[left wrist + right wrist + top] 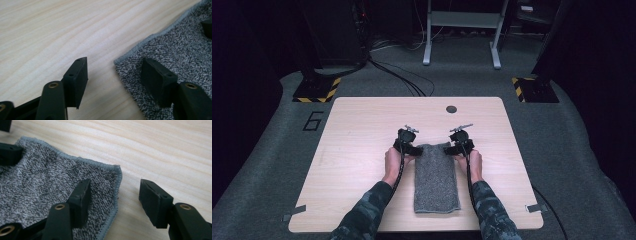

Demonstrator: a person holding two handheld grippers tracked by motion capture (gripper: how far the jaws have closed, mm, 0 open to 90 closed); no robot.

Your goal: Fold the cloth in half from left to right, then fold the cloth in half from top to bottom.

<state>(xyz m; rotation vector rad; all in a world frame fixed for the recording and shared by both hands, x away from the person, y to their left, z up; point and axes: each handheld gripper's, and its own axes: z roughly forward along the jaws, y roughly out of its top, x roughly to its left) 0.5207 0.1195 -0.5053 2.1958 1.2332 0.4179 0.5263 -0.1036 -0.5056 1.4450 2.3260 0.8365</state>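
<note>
The grey towel [436, 177] lies folded into a long strip in the middle of the tabletop [357, 165], its long axis running from the near edge toward the far edge. Its near short end sits close to the near edge; its far short end is where both claws are.

The left gripper [408, 148] stands at the far left corner of the towel. In the left gripper view its jaws are partly open and straddle that corner [117, 61]: one jaw is over bare wood to the outside, the other rests over the towel's pile, with the hemmed edge between them. The pads do not press on the cloth, so nothing is held yet.

The right gripper [460, 146] mirrors this at the far right corner. In the right gripper view its jaws are likewise partly open, one over the pile and one over the wood, with the corner [119, 168] in the gap and not pinched.

Each hand is nearest its own corner, so the coming move looks like a pinch on both far corners at once, probably to fold the far end toward the near edge along the long axis.

The only readable writing is a figure "6" [313, 121] marked on the floor beside the table's far left corner; the towel shows no label.
</note>
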